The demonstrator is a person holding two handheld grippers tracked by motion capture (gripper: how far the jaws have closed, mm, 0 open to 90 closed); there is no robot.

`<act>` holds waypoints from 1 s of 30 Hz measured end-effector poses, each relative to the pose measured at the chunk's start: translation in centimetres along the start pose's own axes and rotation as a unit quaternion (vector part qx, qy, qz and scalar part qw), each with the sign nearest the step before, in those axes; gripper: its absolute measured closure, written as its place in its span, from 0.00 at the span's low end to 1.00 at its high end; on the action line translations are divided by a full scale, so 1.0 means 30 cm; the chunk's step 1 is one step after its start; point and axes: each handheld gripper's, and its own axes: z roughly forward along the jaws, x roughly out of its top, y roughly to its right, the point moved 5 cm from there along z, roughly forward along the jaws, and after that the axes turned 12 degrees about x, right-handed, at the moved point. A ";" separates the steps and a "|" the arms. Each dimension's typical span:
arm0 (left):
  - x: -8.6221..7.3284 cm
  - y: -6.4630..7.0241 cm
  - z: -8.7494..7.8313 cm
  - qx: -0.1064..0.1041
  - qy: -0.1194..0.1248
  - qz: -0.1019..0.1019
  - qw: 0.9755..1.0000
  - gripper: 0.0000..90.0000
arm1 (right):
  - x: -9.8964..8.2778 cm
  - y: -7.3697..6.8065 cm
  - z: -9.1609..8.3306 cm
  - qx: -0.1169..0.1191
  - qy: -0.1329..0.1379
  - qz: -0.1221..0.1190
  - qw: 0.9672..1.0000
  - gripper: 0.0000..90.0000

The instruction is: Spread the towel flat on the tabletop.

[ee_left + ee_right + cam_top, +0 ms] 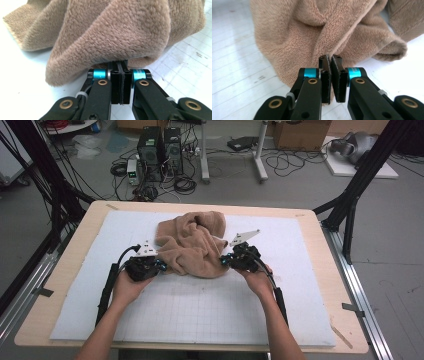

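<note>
A crumpled tan towel (192,242) lies on the white mat, a little behind the middle of the table. My left gripper (161,265) is at the towel's near left edge. Its jaws are shut, and their tips (121,62) are tucked under a thick fold of the towel (120,30), pinching its lower edge. My right gripper (223,261) is at the near right edge. It (330,58) is shut on a hemmed ridge of the towel (294,30), with the pads splayed slightly around the cloth. A hand holds each gripper from the near side.
A white gridded mat (200,310) covers most of the wooden table (55,285). Black frame posts (360,175) stand at the far corners. Computers (160,150) and loose cables sit on the floor beyond the table.
</note>
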 end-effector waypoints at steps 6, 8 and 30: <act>0.014 0.037 -0.087 -0.004 0.021 0.021 1.000 1.00 | -0.021 -0.058 -0.071 -0.004 0.002 -0.017 1.000 0.96; 0.017 0.047 -0.124 -0.003 0.030 0.027 0.999 1.00 | -0.028 -0.078 -0.095 -0.006 0.006 -0.023 1.000 0.96; -0.066 0.091 -0.099 -0.026 -0.005 0.042 0.999 0.58 | -0.182 -0.221 -0.212 -0.009 0.005 -0.028 1.000 0.78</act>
